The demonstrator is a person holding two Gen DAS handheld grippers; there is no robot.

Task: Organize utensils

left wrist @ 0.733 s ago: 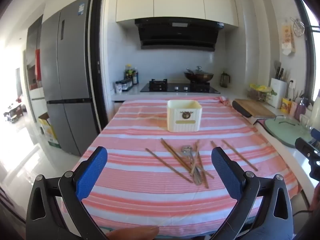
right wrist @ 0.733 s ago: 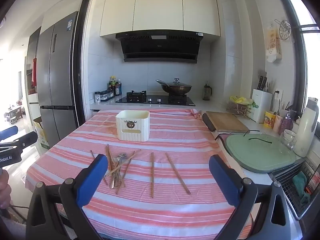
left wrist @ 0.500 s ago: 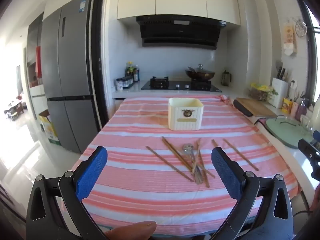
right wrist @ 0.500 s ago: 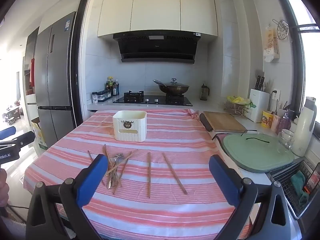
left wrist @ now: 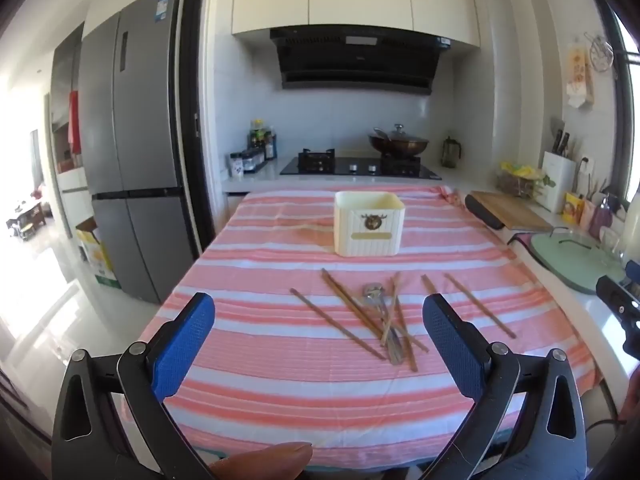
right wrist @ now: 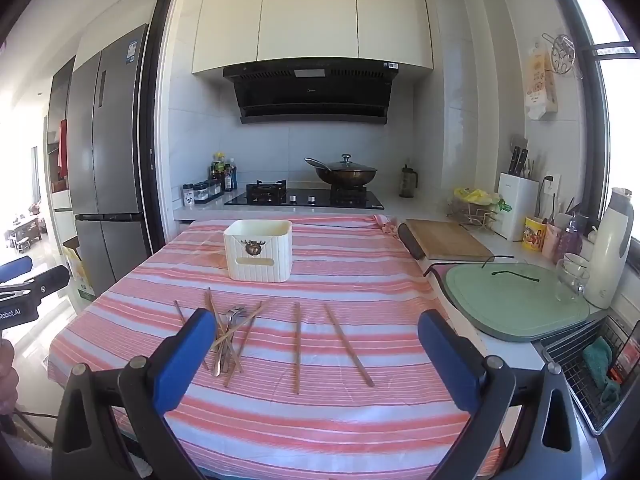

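Note:
A cream utensil box (left wrist: 369,224) stands on the pink striped tablecloth (left wrist: 280,360); it also shows in the right wrist view (right wrist: 258,251). In front of it lie several wooden chopsticks (left wrist: 352,312) crossed over metal spoons (left wrist: 380,300), with a pair of chopsticks (right wrist: 320,340) apart to the right. My left gripper (left wrist: 318,346) is open and empty, held above the table's near edge. My right gripper (right wrist: 316,356) is open and empty, also near the front edge, right of the pile (right wrist: 230,330).
A wooden cutting board (right wrist: 444,238) and a green round board (right wrist: 512,304) lie on the counter at the right. A white kettle (right wrist: 610,248), cups and a dish rack (right wrist: 592,364) stand further right. A stove with a wok (right wrist: 344,174) is behind the table. A fridge (left wrist: 132,160) stands left.
Both grippers have drifted slightly, so the table and box shift a little in view. Jaws stay open. Nothing on the table has moved.

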